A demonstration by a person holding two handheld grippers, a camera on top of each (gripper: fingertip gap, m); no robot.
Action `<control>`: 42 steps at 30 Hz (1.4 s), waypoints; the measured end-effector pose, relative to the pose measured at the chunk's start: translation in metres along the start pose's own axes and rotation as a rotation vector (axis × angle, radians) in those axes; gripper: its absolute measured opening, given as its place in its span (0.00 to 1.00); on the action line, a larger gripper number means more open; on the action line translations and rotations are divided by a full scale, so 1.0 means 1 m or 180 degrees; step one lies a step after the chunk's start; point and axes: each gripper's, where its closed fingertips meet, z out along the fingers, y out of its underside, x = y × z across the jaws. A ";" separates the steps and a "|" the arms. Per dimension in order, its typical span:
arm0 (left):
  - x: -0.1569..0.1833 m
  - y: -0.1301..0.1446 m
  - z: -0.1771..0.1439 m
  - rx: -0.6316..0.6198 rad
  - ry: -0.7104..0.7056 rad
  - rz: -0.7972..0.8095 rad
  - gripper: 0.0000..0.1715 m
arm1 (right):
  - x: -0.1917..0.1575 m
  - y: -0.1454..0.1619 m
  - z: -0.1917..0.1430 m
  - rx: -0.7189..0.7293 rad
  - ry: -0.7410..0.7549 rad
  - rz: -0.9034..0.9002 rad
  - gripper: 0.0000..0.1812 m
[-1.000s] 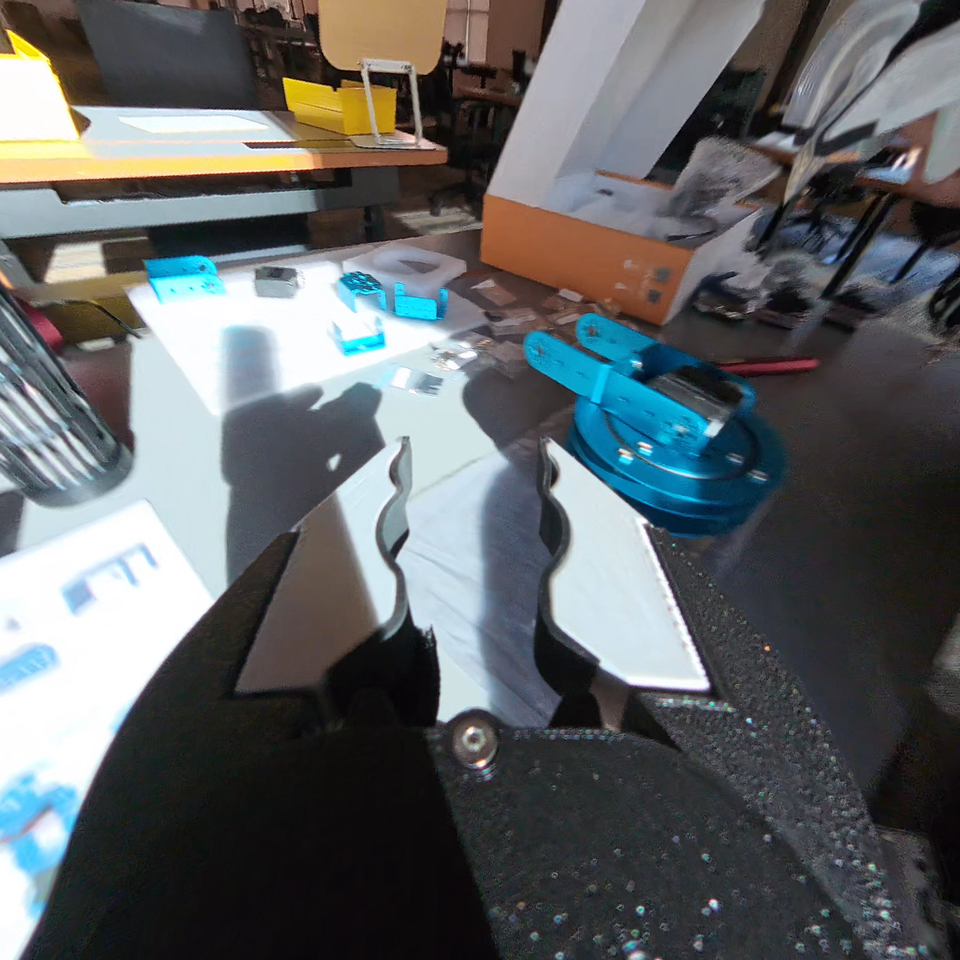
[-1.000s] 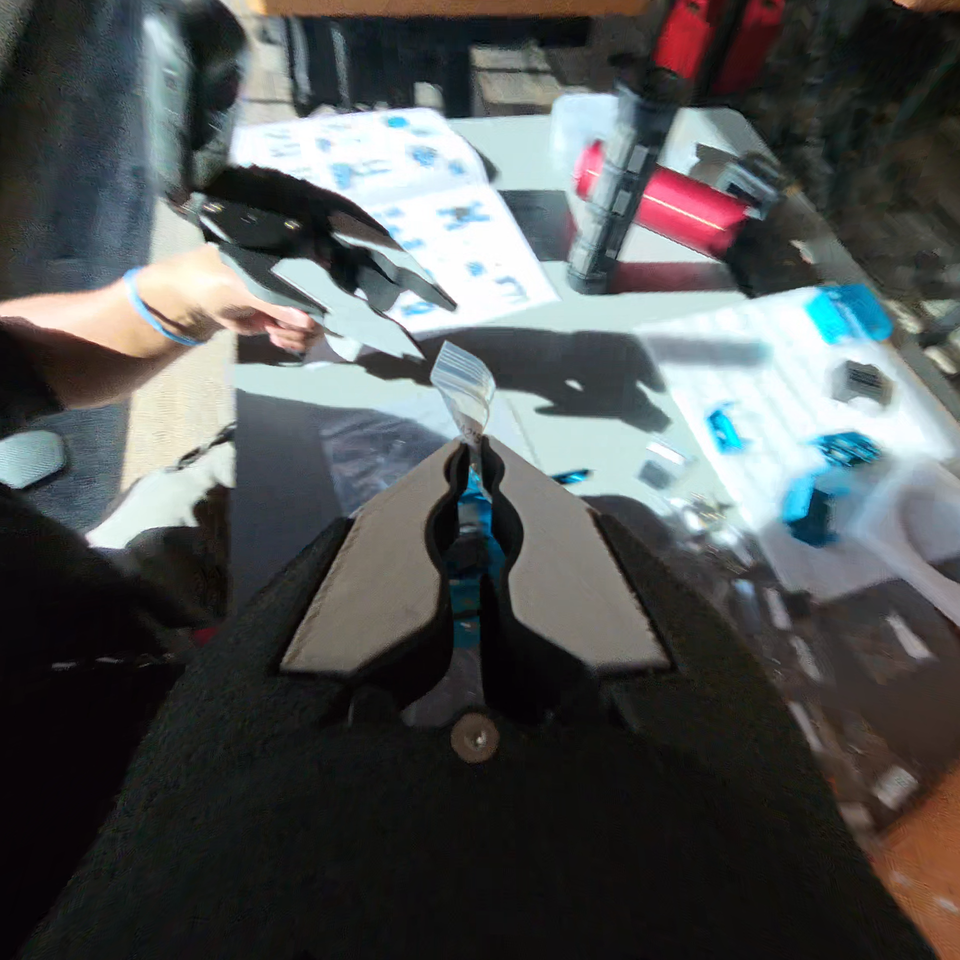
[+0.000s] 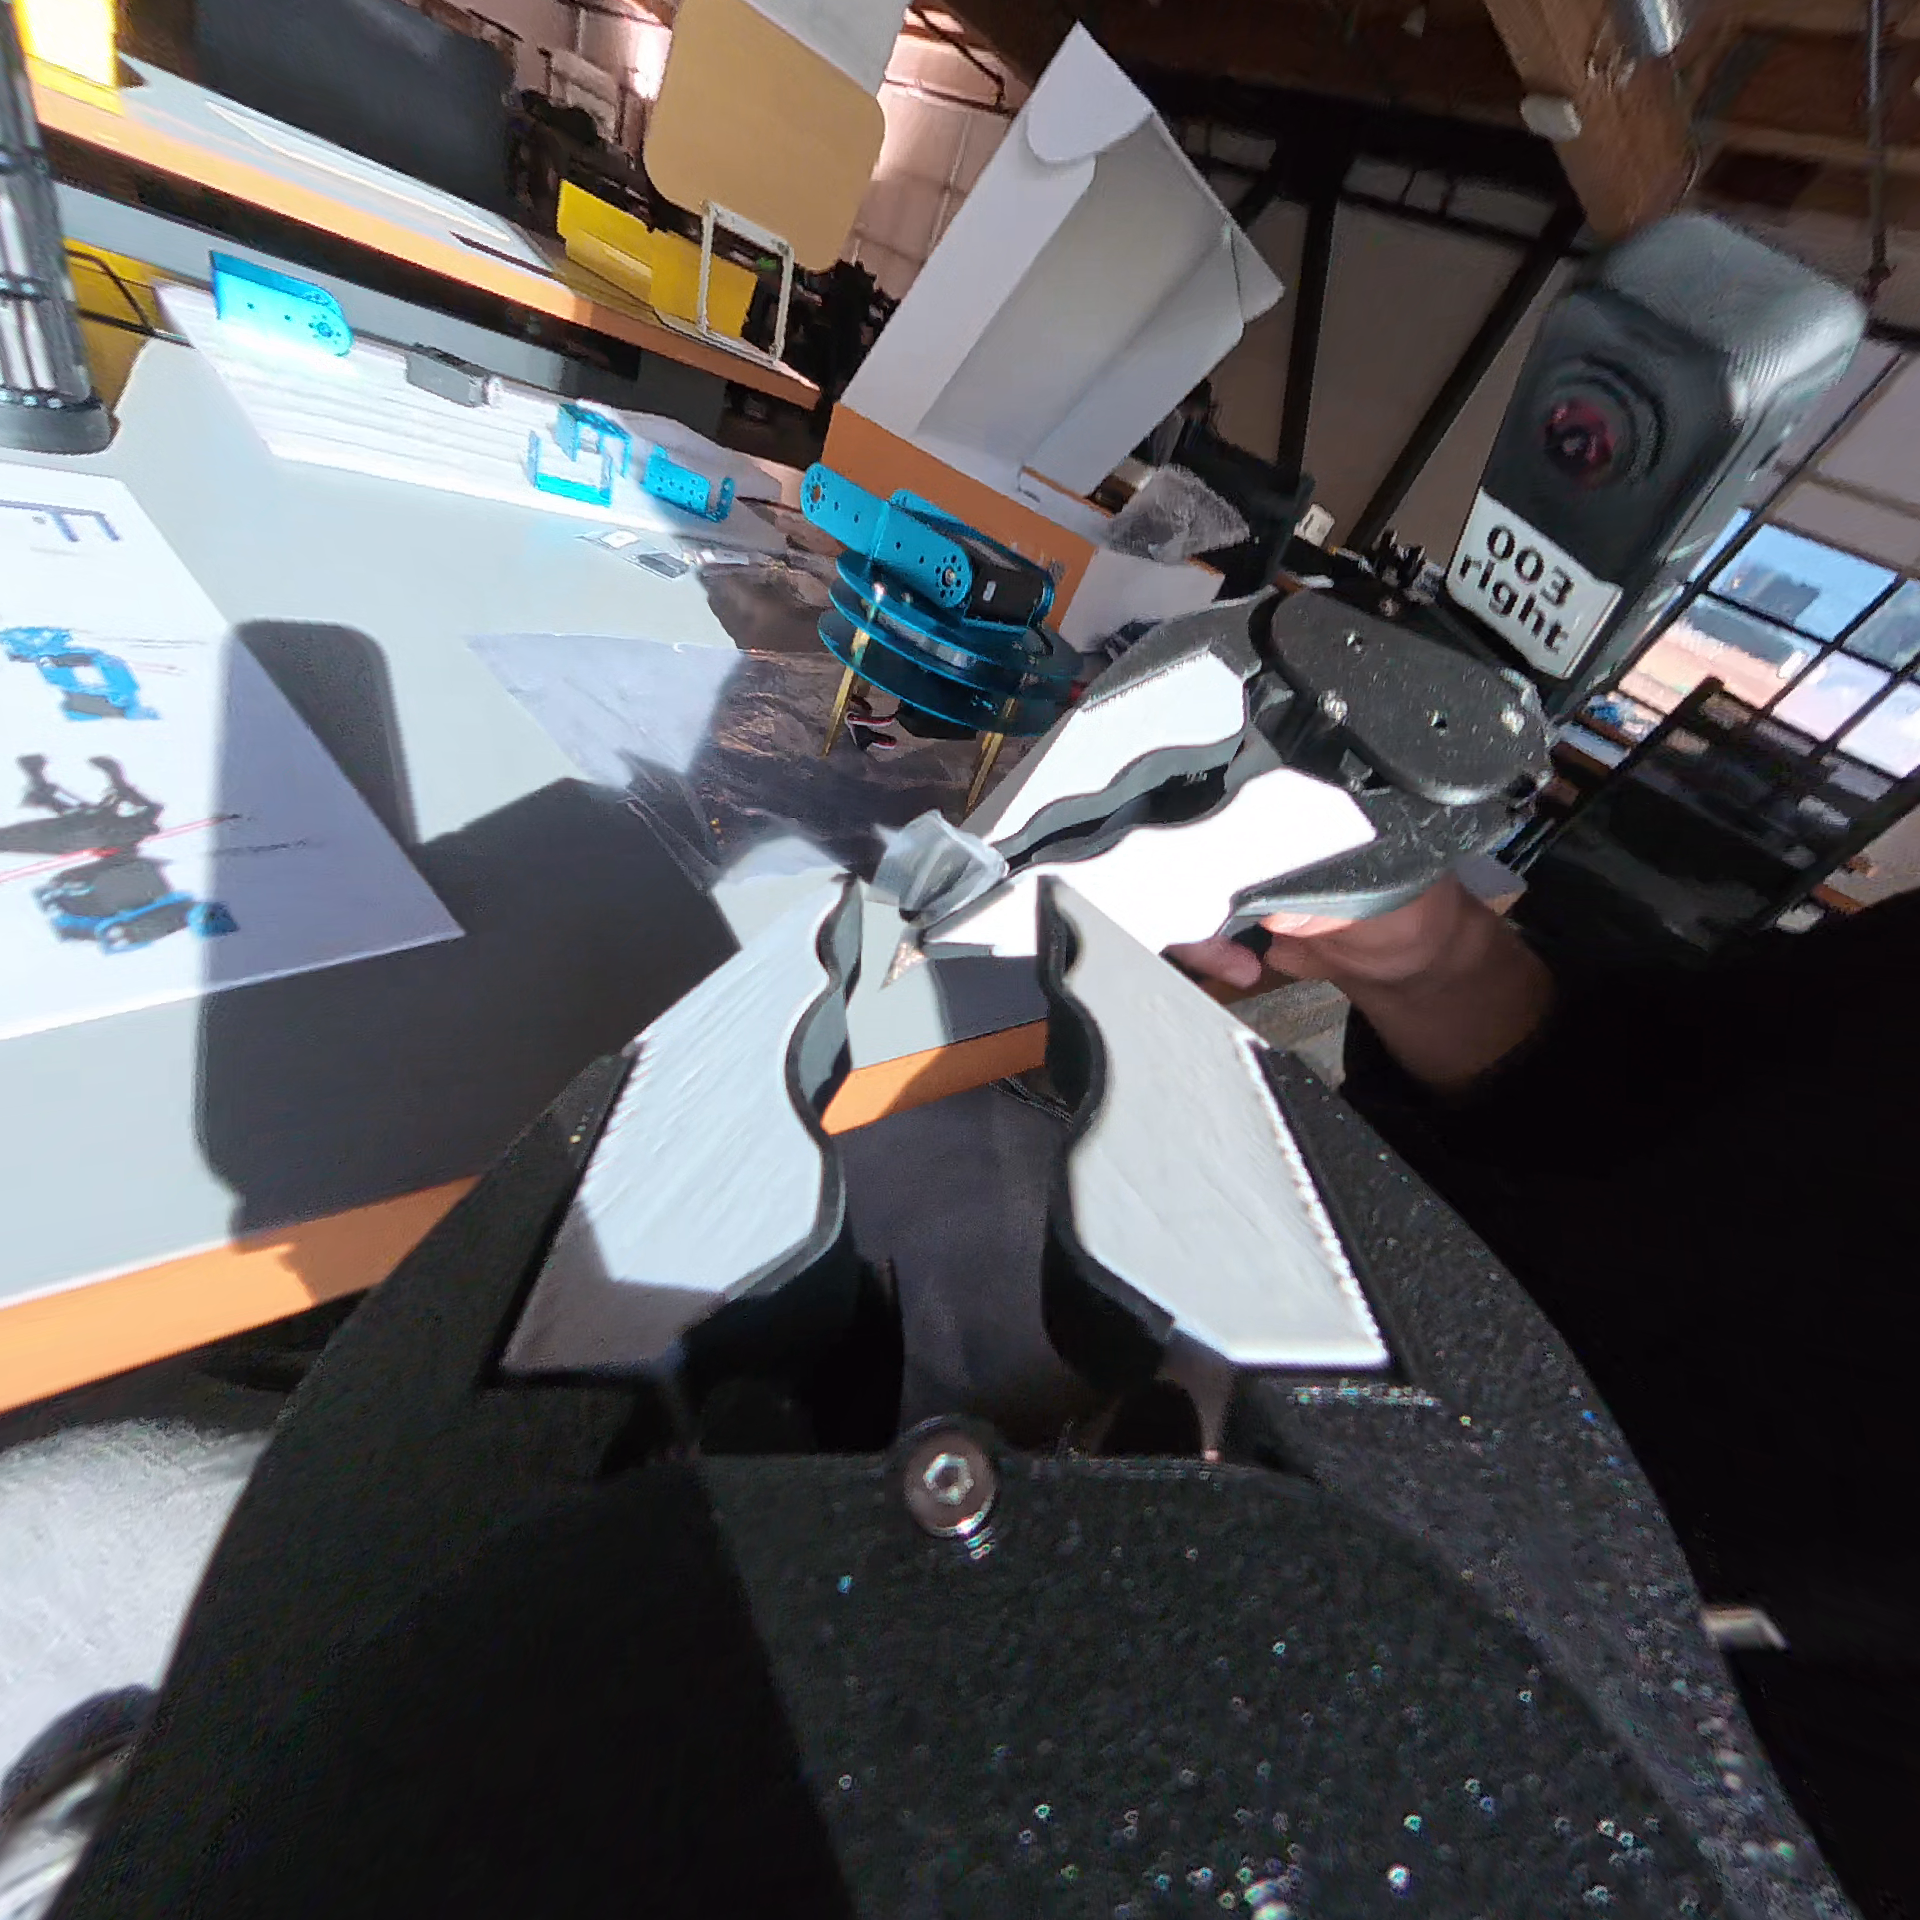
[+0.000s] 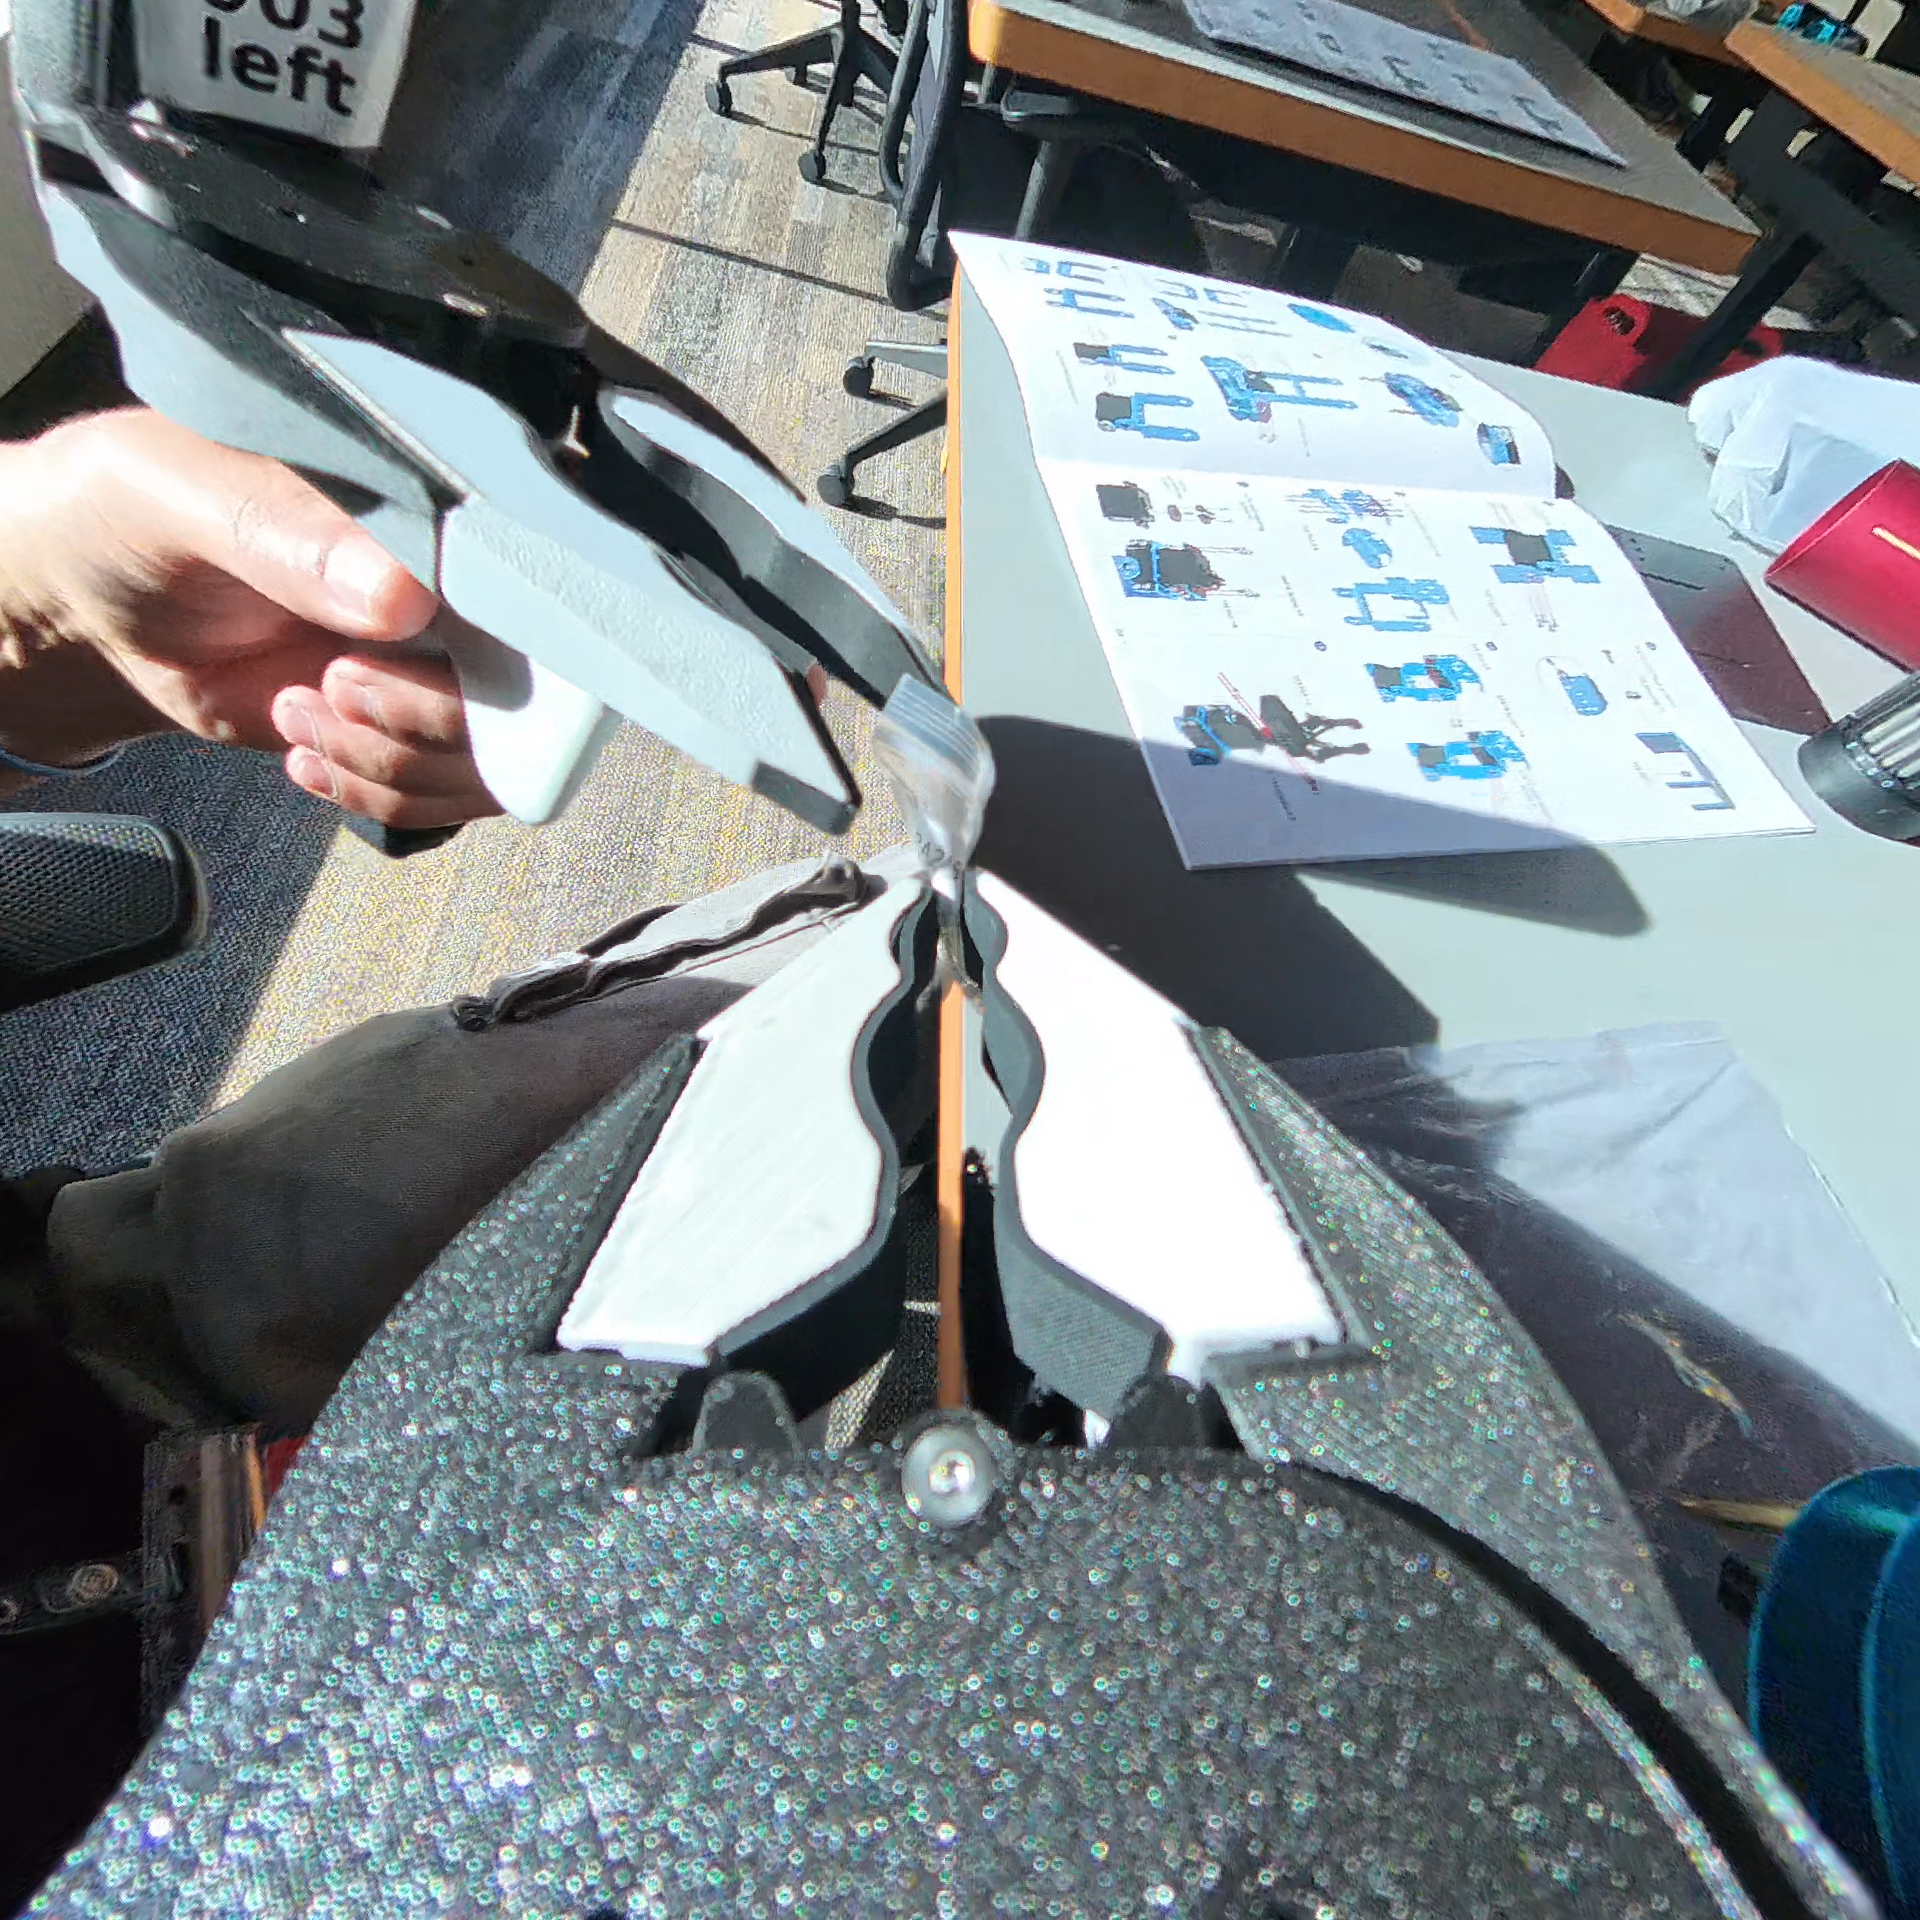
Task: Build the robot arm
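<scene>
Left wrist view: the left tool point(image 3: 951, 914) is spread wide with nothing in it, tips right at a little clear bag point(image 3: 928, 864) the right tool point(image 3: 1003, 847) holds out over the near desk point(image 3: 312, 1143) edge.

Right wrist view: right tool point(image 4: 948, 883) is pinched tight on the bag point(image 4: 935, 753)'s bottom, so its top sticks up free beside the left tool point(image 4: 862, 748).
</scene>
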 end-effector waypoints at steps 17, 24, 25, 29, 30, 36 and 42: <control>0.014 0.008 0.102 -0.0417 0.0095 0.0038 0.00 | 0.070 0.069 -0.057 -0.0292 -0.0095 -0.0173 0.27; 0.044 -0.015 0.079 0.0017 0.0511 0.0035 0.00 | 0.042 0.042 -0.079 0.0373 -0.0403 0.0607 0.48; 0.047 -0.013 0.079 0.0012 0.0543 0.0048 0.00 | 0.044 0.043 -0.078 0.0421 -0.0152 0.0684 0.43; 0.061 0.002 0.079 -0.0185 0.0697 0.0358 0.00 | 0.033 0.025 -0.091 0.0971 -0.0209 0.0834 0.29; 0.064 0.006 0.079 -0.0241 0.0757 0.0431 0.00 | 0.028 0.018 -0.100 0.1118 -0.0374 0.0858 0.25; 0.067 0.005 0.085 -0.0232 0.0808 0.0511 0.00 | 0.029 0.025 -0.119 0.1140 -0.0732 0.0963 0.00; 0.068 0.008 0.087 -0.0148 0.0841 0.0609 0.00 | 0.036 0.028 -0.117 0.1149 -0.0705 0.1051 0.02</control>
